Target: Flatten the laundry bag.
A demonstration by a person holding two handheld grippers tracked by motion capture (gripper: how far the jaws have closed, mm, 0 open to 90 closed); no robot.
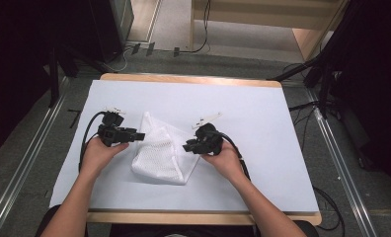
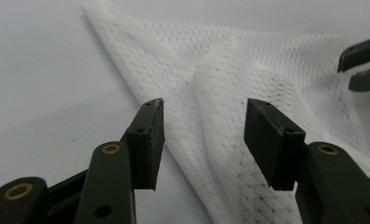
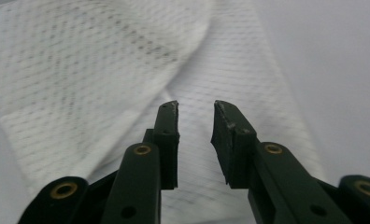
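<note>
A white mesh cloth (image 1: 159,148) lies folded in a rough triangle on the white-covered table (image 1: 243,113). My left gripper (image 1: 140,134) hovers at the cloth's left edge with its jaws open. In the left gripper view the cloth (image 2: 230,70) has a raised fold running between the left gripper's (image 2: 204,105) pads, which do not press on it. My right gripper (image 1: 186,147) is at the cloth's right side, its tips over the mesh. In the right gripper view the right gripper (image 3: 195,105) has a narrow gap between its jaws, with the cloth (image 3: 80,60) lying flat below. The right gripper's tips (image 2: 360,65) also appear across the cloth.
The table's wooden rim (image 1: 193,217) shows at front and back. Bare white cover stretches to the right (image 1: 272,163) and behind the cloth. Metal floor rails (image 1: 30,158), cables (image 1: 327,202) and dark stands (image 1: 327,74) flank the table.
</note>
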